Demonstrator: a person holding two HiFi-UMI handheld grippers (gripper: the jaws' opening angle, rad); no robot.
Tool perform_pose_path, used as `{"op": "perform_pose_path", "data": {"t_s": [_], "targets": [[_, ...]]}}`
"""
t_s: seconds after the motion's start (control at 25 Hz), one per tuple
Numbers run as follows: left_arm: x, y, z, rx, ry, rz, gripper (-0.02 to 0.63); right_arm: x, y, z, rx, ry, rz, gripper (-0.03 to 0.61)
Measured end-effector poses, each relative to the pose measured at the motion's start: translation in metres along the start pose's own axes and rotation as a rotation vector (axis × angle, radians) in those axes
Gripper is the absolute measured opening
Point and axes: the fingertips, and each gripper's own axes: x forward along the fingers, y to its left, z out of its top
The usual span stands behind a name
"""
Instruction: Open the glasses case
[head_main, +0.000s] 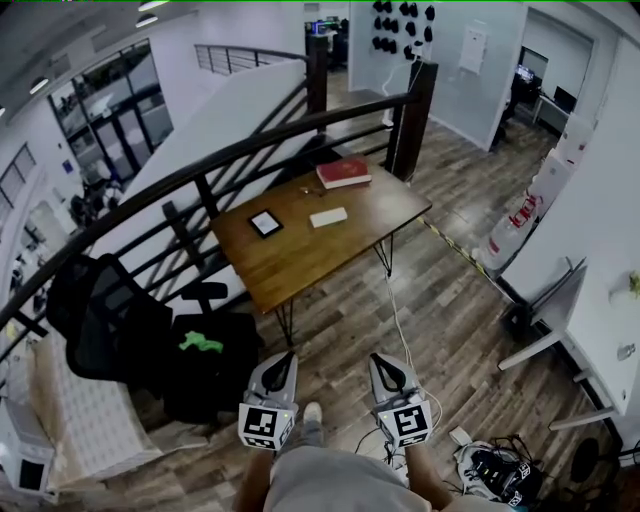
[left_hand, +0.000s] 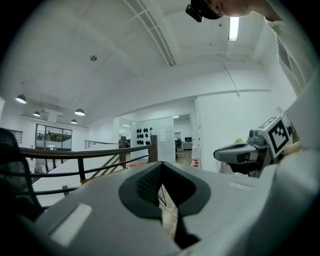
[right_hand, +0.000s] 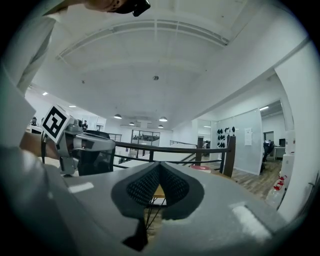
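In the head view the white oblong glasses case (head_main: 328, 217) lies closed on the wooden table (head_main: 300, 262), far ahead of me. Both grippers are held low near my body, well short of the table and level. The left gripper (head_main: 285, 360) has its jaws together with nothing between them, as the left gripper view (left_hand: 161, 167) also shows. Beside it, the right gripper (head_main: 385, 362) is shut and empty too, its pads meeting in the right gripper view (right_hand: 160, 170). I cannot make out the case in either gripper view.
A red book (head_main: 343, 173) and a black e-reader (head_main: 265, 223) also lie on the table. A dark railing (head_main: 250, 150) runs behind it. A black chair (head_main: 110, 330) stands at the left, a white desk (head_main: 600, 330) at the right, and a dark bag (head_main: 495, 470) by my feet.
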Motion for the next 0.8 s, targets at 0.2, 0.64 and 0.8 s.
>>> {"op": "perform_pose_path", "data": {"t_s": [0.2, 0.64, 0.8], "targets": [[0.042, 0.039, 0.009, 0.017, -0.010, -0.018, 0.020, 0.053, -0.014, 0.014, -0.021, -0.004, -0.020, 0.003], [0.117, 0.118, 0.008, 0.002, -0.002, -0.079, 0.020, 0.156, -0.031, 0.024, -0.026, 0.027, -0.074, 0.003], [0.142, 0.140, 0.009, -0.003, -0.010, -0.094, 0.020, 0.185, -0.042, 0.022, -0.029, 0.053, -0.101, 0.003]]}}
